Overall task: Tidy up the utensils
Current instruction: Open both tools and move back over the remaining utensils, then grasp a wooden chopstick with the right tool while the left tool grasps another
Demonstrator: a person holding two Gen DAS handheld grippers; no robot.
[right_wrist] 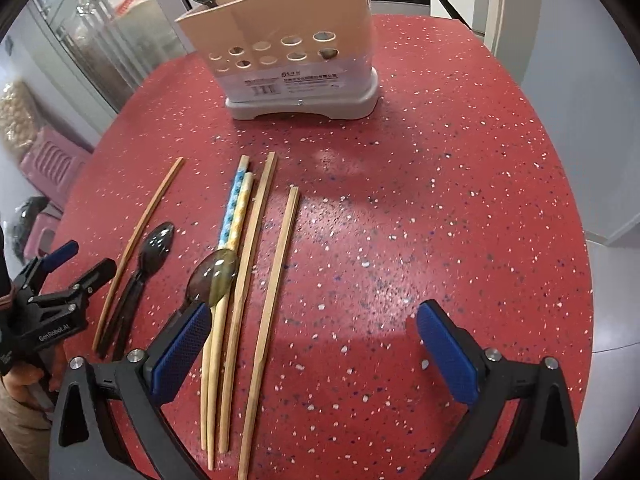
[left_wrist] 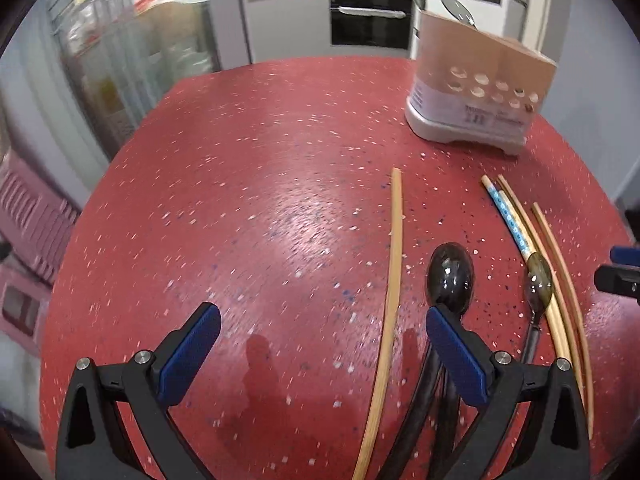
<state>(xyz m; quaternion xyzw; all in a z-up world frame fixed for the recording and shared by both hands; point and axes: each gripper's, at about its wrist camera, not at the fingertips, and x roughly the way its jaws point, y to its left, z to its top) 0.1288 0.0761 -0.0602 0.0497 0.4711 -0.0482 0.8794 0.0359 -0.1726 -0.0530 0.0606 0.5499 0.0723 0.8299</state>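
A beige utensil holder with round holes stands at the back of the red speckled table; it also shows in the left wrist view, with two spoons standing in it. Several wooden chopsticks lie side by side, two with blue-and-yellow patterned tops. A smoky translucent spoon lies across them. A black spoon lies beside a lone chopstick. My left gripper is open and empty, its right pad next to the black spoon. My right gripper is open and empty over the chopsticks' near ends.
The left gripper shows at the left edge of the right wrist view, held in a hand. Pink plastic stools stand on the floor left of the table. A glass cabinet and an oven stand behind.
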